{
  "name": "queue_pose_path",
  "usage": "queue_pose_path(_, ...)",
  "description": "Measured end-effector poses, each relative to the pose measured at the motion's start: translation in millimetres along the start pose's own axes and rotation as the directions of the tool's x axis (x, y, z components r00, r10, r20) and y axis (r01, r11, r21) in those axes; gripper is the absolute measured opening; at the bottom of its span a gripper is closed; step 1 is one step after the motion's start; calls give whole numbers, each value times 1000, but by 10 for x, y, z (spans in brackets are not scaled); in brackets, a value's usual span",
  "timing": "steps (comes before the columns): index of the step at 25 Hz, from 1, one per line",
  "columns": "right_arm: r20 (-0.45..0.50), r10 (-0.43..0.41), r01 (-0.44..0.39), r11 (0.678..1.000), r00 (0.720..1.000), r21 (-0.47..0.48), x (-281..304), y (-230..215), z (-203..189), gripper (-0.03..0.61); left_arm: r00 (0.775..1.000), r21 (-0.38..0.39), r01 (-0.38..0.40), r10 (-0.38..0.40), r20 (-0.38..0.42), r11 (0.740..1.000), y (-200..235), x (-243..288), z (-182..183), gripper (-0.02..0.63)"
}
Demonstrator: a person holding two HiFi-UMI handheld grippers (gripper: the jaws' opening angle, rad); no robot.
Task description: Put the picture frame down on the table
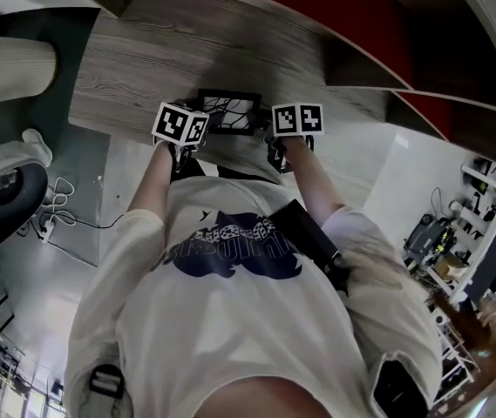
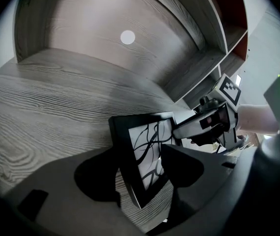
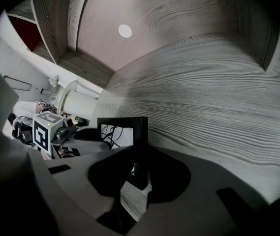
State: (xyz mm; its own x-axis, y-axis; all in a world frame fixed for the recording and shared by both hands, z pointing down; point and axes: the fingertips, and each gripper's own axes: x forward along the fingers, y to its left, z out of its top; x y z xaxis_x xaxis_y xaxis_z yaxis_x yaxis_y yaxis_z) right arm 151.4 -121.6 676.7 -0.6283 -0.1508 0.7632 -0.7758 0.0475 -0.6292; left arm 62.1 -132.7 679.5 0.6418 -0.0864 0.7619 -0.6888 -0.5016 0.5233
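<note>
The black rectangular picture frame (image 1: 230, 110) with white line-art is held upright at upper centre, pinched at its side edges by the left gripper (image 2: 139, 178) and right gripper (image 3: 139, 173), low over the grey wood-grain table (image 1: 134, 68); contact cannot be told. The lowering step is judged in hand; next, a gentle set-down is called for, then release.

White T-shirt (image 1: 230, 342) with a dark-blue chest print (image 1: 230, 252).

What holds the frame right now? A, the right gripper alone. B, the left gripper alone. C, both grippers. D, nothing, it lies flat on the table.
C: the left gripper and the right gripper each have a side of the frame clamped between their jaws.
</note>
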Motion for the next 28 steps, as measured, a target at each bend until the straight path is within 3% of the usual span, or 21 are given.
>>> queue_pose_path(19, 8, -11, 11, 1000, 1000, 1, 22, -73, -32, 74, 1000, 9, -11, 11, -9, 1000, 87, -71, -87, 250)
queue_pose_path(28, -7, -108, 108, 994, 994, -27, 23, -111, -29, 83, 1000, 13, -25, 25, 1, 1000, 57, -79, -72, 250)
